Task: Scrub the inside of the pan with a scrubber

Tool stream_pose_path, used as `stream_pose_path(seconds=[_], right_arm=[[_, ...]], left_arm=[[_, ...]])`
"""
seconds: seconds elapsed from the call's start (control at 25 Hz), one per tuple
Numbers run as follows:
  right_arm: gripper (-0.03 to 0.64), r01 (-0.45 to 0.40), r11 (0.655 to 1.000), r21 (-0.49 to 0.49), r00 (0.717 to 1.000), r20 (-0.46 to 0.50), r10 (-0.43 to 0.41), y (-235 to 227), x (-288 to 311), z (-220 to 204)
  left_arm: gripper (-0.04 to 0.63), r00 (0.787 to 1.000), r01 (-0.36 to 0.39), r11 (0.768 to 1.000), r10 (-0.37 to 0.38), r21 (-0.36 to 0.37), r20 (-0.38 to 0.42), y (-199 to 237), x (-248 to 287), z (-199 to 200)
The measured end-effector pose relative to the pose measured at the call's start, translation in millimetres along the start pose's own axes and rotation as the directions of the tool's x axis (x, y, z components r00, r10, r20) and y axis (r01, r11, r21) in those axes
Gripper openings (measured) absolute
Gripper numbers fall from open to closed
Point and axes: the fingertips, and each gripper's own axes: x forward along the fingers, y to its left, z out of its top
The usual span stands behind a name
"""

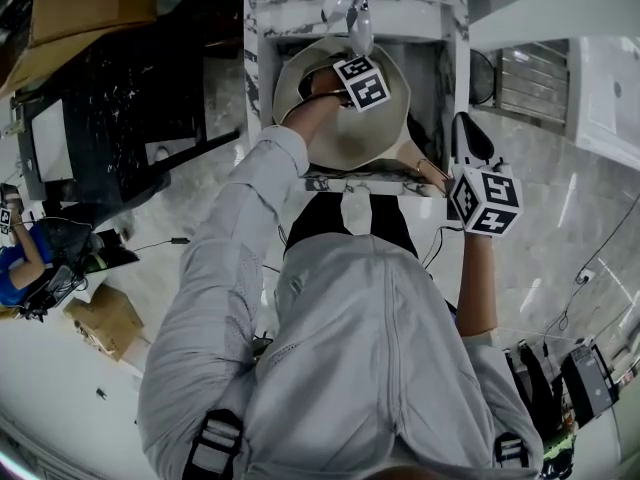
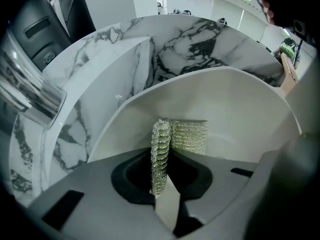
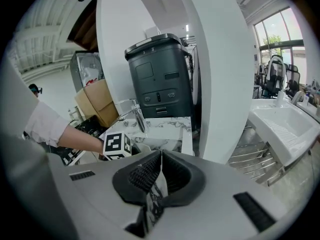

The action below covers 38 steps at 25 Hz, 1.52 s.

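The marble sink (image 1: pixel 455 28) holds the cream pan (image 1: pixel 315 143), which fills most of the basin, probably so rinse water stays contained. Its handle (image 1: pixel 427 171) points to the sink's front right corner. The left gripper (image 2: pixel 161 181) reaches inside the pan, its jaws pinching a metal mesh scrubber (image 2: pixel 184 136) whose free end lies against the pan's inner wall, ready for scrubbing. The right gripper (image 3: pixel 160 176) hovers beside that front right corner, jaws pressed together on nothing, apparently not steadying the handle.
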Motion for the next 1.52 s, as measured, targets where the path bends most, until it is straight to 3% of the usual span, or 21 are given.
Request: stream_pose_path(seconds=[0.28, 0.56, 0.76, 1.08, 1.24, 1.52], right_arm=[[0.037, -0.014, 1.000, -0.001, 1.000, 0.001, 0.014, 11, 2, 1], [0.037, -0.030, 1.000, -0.004, 0.999, 0.013, 0.030, 21, 1, 3], [0.037, -0.032, 0.999, -0.005, 0.999, 0.010, 0.032, 25, -2, -1], [0.037, -0.037, 0.999, -0.009, 0.999, 0.013, 0.037, 33, -8, -4], [0.037, -0.040, 0.999, -0.011, 0.999, 0.012, 0.040, 37, -9, -7], [0.037, -0.046, 0.999, -0.016, 0.999, 0.012, 0.047, 45, -10, -10]], left_arm=[[0.069, 0.997, 0.081, 0.997, -0.081, 0.004, -0.006, -26, -1, -1], [0.069, 0.990, 0.143, 0.988, -0.144, 0.060, 0.011, -54, -7, 3], [0.069, 0.979, 0.204, 0.973, -0.202, 0.111, -0.031, -76, -9, -3], [0.069, 0.934, 0.353, 0.924, -0.338, 0.148, -0.121, -110, -19, -24], [0.069, 0.921, 0.381, 0.905, -0.352, 0.191, -0.168, -122, -22, -37], [0.069, 0.880, 0.446, 0.867, -0.381, 0.222, -0.284, -140, -28, -70]])
